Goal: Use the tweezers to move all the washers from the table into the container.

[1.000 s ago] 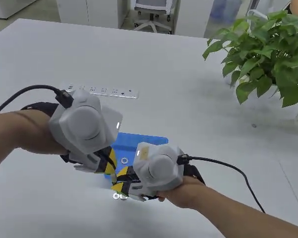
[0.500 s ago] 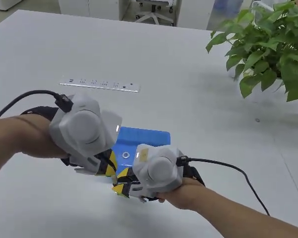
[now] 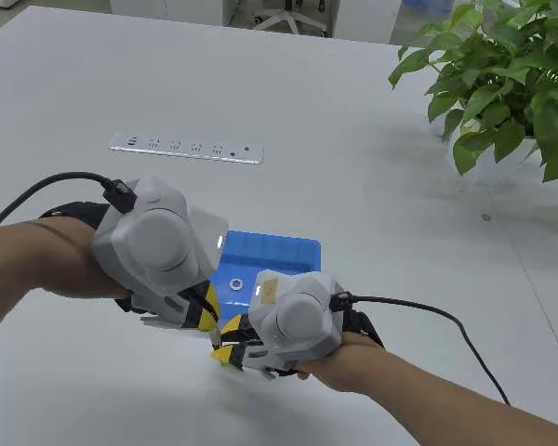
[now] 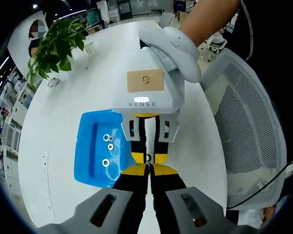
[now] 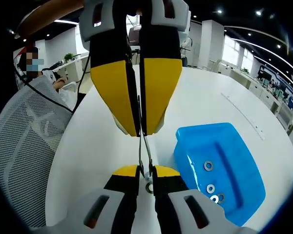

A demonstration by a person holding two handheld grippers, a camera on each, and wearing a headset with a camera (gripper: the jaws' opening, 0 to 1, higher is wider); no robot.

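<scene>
Right gripper view: L gripper [image 5: 139, 132], R gripper [image 5: 145, 171] clamp tweezers [image 5: 142, 153]; 1 washer [image 5: 149, 187] at tip, 4 in container [image 5: 245, 151].

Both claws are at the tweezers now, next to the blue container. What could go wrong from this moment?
1. The washer lies flat on the table just at the tips of the tweezers; being thin, it may slip out when pinched.
2. The left claw and right claw face each other very closely on the tweezers, so they might bump or twist the tool.
3. The container sits close beside; a nudge could shift it.
</scene>
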